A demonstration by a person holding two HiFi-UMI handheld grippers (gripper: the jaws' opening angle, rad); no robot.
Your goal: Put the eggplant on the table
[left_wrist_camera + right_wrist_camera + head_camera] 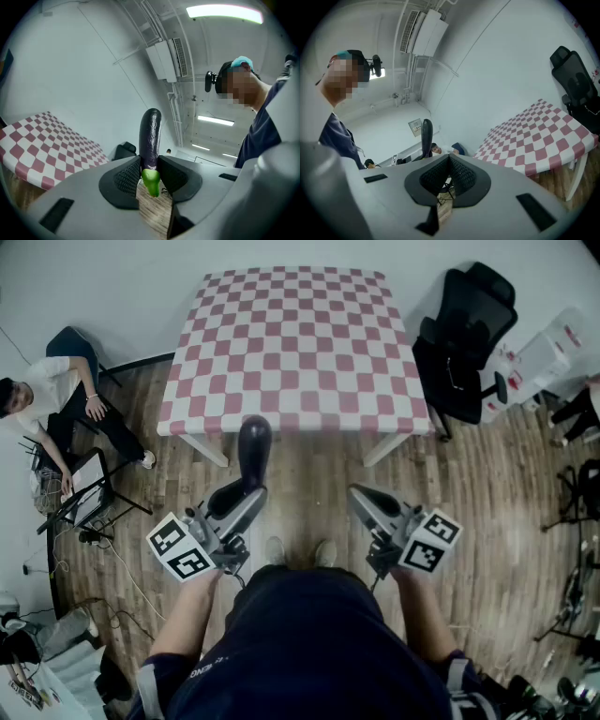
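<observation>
A dark purple eggplant (254, 448) with a green stem end (151, 180) sticks out forward from my left gripper (246, 495), which is shut on it near the stem. In the left gripper view the eggplant (150, 133) stands between the two black pads, both pressing on it. It hangs over the wooden floor, just short of the front edge of the table (291, 343), which has a red-and-white checkered cloth. My right gripper (361, 498) is level beside it, shut with nothing between its pads (459, 176). From the right gripper view the eggplant (426, 136) shows to the left.
A person (52, 399) sits on the floor-level left by a stand with a screen (89, 488). A black office chair (464, 343) stands at the table's right corner, white boxes (548, 352) beyond it. My shoes (300, 551) are on the wood floor.
</observation>
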